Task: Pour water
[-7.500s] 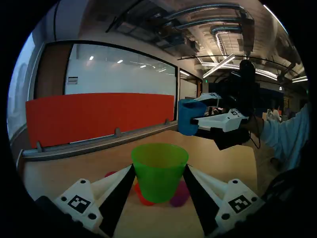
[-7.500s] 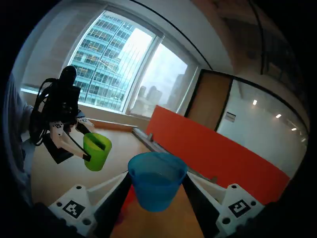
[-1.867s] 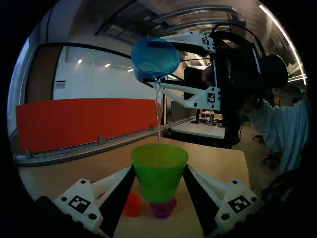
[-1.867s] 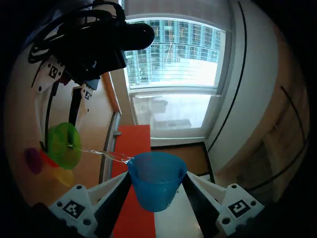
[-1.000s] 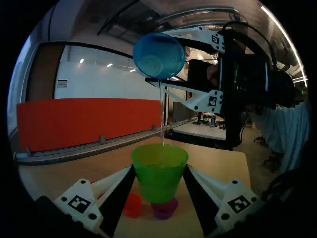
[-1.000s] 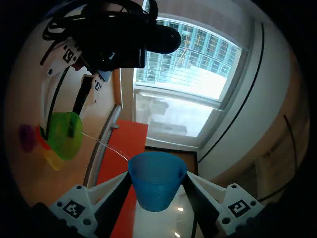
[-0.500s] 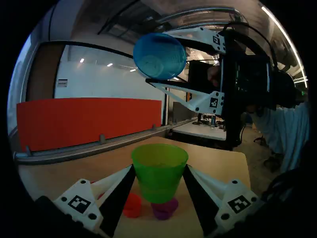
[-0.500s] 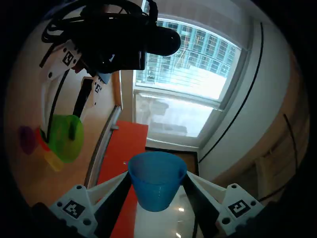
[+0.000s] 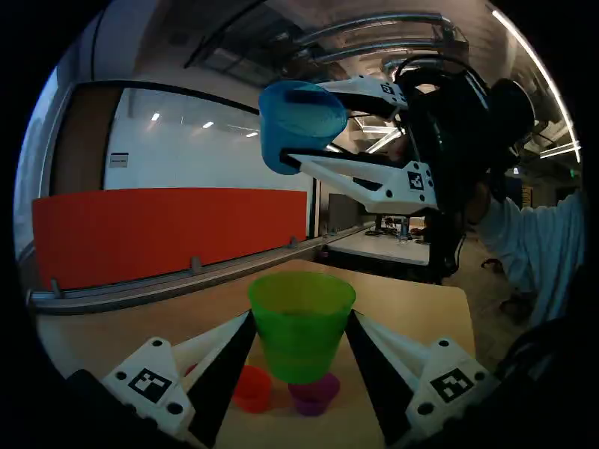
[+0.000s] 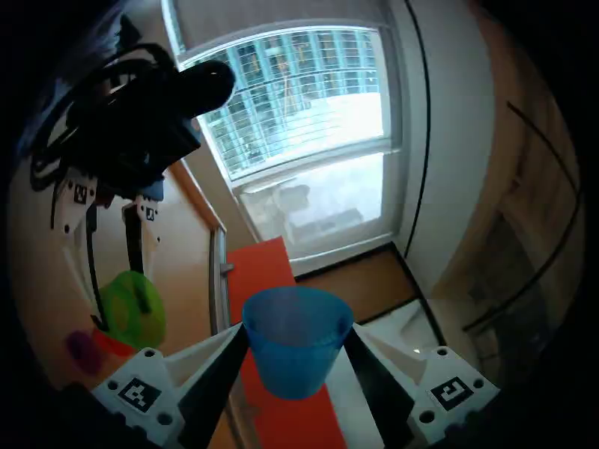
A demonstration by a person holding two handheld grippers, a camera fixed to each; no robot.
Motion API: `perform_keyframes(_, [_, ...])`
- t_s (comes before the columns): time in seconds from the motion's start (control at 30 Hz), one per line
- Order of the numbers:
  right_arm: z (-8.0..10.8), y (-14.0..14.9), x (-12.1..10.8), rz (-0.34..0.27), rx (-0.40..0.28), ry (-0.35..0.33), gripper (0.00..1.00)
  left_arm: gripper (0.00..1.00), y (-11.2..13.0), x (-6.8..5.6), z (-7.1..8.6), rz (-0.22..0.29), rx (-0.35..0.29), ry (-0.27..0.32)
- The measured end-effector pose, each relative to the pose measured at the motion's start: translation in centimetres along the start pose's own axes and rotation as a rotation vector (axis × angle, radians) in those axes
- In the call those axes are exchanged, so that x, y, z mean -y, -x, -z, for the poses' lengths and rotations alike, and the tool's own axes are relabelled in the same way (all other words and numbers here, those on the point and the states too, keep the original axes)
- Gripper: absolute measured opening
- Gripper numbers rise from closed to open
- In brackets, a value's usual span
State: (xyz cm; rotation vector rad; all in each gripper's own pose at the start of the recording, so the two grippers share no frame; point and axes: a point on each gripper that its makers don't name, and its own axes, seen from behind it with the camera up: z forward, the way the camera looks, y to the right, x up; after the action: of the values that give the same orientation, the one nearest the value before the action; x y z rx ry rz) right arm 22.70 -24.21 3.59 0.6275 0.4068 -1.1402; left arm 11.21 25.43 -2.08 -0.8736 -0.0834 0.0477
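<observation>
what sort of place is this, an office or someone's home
Probably a high-rise office: exposed ceiling ducts, a glass-walled room behind an orange partition, and a big window facing another building.

Table (image 9: 419,307): red cup (image 9: 253,389), purple cup (image 9: 314,394)

green cup (image 9: 302,329) gripped, blue cup (image 9: 293,127) held above
</observation>
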Motion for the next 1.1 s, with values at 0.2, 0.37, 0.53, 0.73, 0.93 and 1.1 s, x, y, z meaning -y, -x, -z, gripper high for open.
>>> perform_keyframes(0.2, [0.7,0.6,0.3,-0.250,0.016,-0.014,0.89,0.83,-0.1,0.1,0.0,-0.002,0.001,-0.004])
perform_keyframes(0.37, [1.3,0.6,1.5,-0.491,0.024,-0.053,0.89,0.83,-0.3,0.3,0.0,-0.005,-0.001,-0.010])
perform_keyframes(0.53, [1.6,0.1,1.6,-0.751,0.013,-0.083,0.89,0.83,-0.5,0.5,0.1,-0.007,-0.004,-0.014])
perform_keyframes(0.73, [1.7,-0.4,1.4,-0.972,-0.009,-0.112,0.89,0.83,-0.7,0.7,0.1,-0.014,-0.005,-0.023])
perform_keyframes(0.93, [1.7,-0.1,1.5,-1.047,-0.003,-0.128,0.89,0.83,-1.0,0.9,0.4,-0.014,-0.010,-0.032])
perform_keyframes(1.1, [1.8,0.1,1.7,-1.062,0.003,-0.129,0.89,0.83,-0.9,1.2,0.7,-0.022,-0.003,-0.048])
